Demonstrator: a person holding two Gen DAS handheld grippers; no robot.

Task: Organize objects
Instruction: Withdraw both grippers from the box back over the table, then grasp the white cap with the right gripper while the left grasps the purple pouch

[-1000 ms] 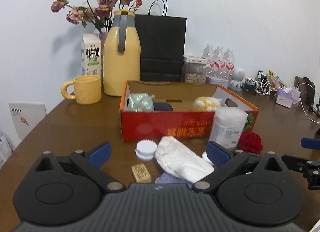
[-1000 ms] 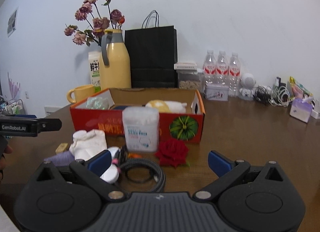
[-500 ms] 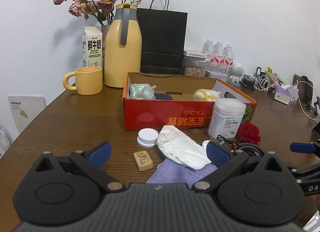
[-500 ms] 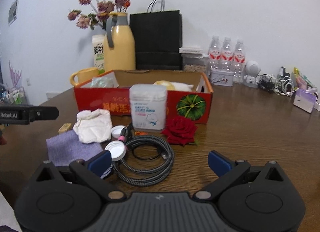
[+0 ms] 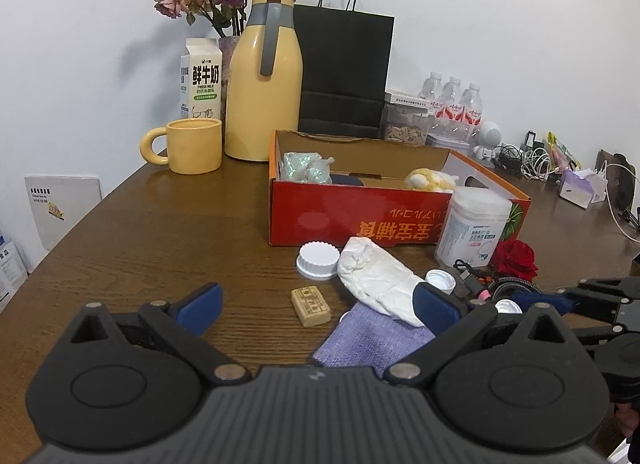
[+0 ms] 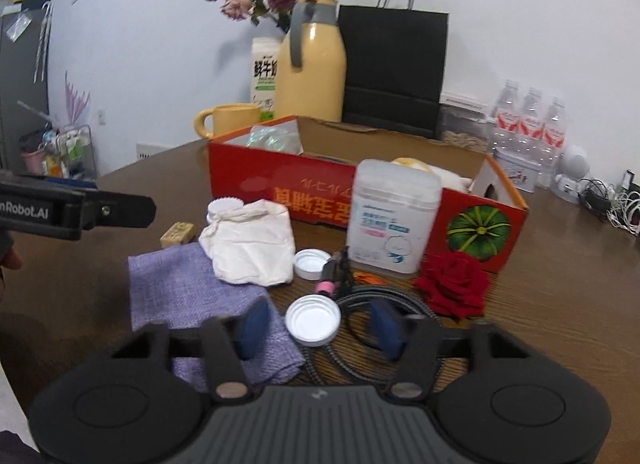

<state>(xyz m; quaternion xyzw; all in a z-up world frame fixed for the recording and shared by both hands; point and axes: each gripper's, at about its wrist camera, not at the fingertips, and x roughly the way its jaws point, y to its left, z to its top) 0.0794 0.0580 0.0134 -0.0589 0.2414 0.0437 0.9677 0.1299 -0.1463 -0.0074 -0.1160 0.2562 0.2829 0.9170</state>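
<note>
A red cardboard box (image 5: 360, 219) stands mid-table and holds a few items; it also shows in the right wrist view (image 6: 288, 187). In front of it lie a white cloth pouch (image 5: 376, 276), a purple cloth (image 5: 372, 340), a small wooden block (image 5: 311, 306), white lids (image 5: 318, 260), a white canister (image 5: 472, 229), a red rose (image 6: 454, 284) and a coiled cable (image 6: 384, 304). My left gripper (image 5: 316, 304) is open above the block. My right gripper (image 6: 320, 326) is partly closed, its jaws on either side of a white lid (image 6: 313, 319).
A yellow jug (image 5: 262, 79), yellow mug (image 5: 192, 145), milk carton (image 5: 202, 79), black paper bag (image 5: 344, 75) and dried flowers stand behind the box. Water bottles (image 5: 454, 103), cables and small items lie at the back right.
Both grippers have pulled back and risen. The right gripper's jaws have narrowed and now sit around the white lid.
</note>
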